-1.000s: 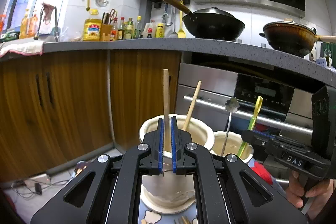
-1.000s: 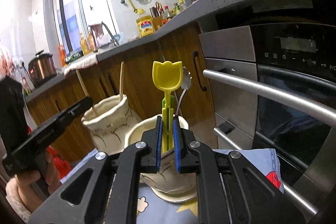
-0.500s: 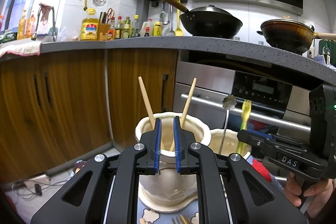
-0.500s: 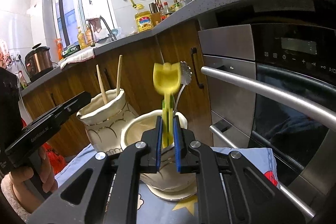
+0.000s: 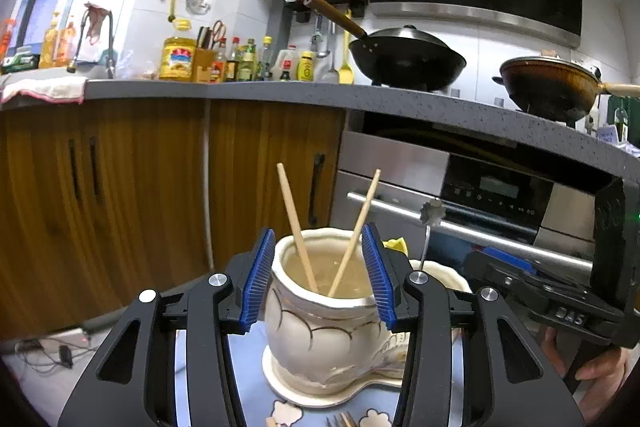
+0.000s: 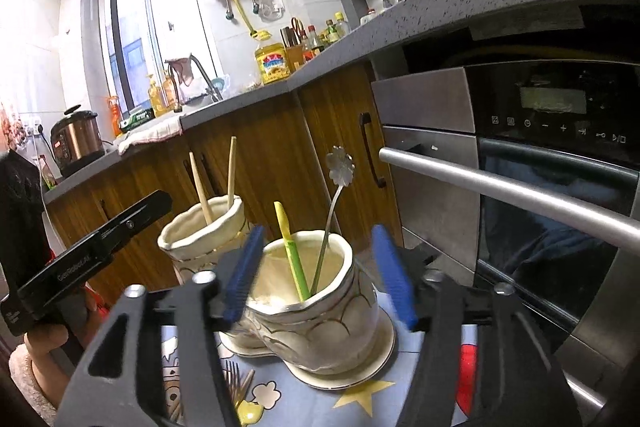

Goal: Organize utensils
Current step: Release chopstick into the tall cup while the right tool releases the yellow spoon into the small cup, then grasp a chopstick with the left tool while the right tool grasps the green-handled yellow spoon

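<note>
Two cream ceramic holders stand side by side on a blue patterned cloth. The left holder [image 5: 324,311] holds two wooden chopsticks [image 5: 296,227] leaning apart. It also shows in the right wrist view [image 6: 204,239]. The right holder [image 6: 316,303] holds a yellow-green utensil [image 6: 290,247] and a metal flower-handled spoon [image 6: 332,211]. My left gripper [image 5: 318,279] is open and empty, jaws either side of the left holder's rim. My right gripper [image 6: 318,279] is open and empty, jaws either side of the right holder.
A fork and wooden sticks [image 6: 236,383] lie on the cloth [image 6: 360,403] in front of the holders. Wooden cabinets [image 5: 120,195] and an oven with a steel handle [image 6: 508,187] stand close behind. The other hand-held gripper [image 5: 560,291] sits at the right.
Both grippers have opened wide. The left one let go of a wooden chopstick, now in the left holder. The right one let go of the yellow-green utensil, now dropped into the right holder.
</note>
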Action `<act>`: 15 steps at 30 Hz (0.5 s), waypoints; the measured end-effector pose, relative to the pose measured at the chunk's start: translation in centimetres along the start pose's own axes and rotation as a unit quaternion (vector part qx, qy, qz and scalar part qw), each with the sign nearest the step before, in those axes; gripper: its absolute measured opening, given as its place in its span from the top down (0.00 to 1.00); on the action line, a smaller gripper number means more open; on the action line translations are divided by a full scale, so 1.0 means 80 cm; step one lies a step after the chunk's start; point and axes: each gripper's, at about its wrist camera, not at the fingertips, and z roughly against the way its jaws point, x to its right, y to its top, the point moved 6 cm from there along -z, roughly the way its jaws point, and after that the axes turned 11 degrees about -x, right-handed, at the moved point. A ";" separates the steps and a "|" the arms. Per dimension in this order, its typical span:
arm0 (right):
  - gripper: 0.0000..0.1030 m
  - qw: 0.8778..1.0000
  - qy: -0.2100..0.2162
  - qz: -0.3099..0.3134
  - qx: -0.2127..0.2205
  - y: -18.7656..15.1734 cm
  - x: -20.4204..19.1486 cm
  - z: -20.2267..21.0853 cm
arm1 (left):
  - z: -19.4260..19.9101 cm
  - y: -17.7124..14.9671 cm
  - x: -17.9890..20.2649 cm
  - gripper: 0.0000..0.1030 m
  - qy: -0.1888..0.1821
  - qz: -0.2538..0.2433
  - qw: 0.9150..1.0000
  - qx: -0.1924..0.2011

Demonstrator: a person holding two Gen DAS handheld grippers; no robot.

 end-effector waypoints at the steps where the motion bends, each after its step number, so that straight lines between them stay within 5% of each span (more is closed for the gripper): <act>1: 0.24 1.000 0.003 -0.002 0.002 0.000 -0.001 0.003 | 0.004 0.000 -0.001 0.46 0.000 0.005 1.000 0.002; 4: 0.08 1.000 0.009 -0.008 0.006 -0.001 -0.005 0.013 | 0.019 0.001 -0.003 0.34 0.009 0.009 1.000 0.011; 8: 0.05 1.000 0.009 -0.004 0.007 -0.005 -0.016 0.027 | 0.046 -0.002 -0.008 0.08 0.022 0.017 0.999 0.015; 15: 0.05 0.999 -0.025 0.015 -0.024 -0.037 -0.029 0.040 | 0.080 -0.034 -0.034 0.06 0.058 0.029 0.998 -0.018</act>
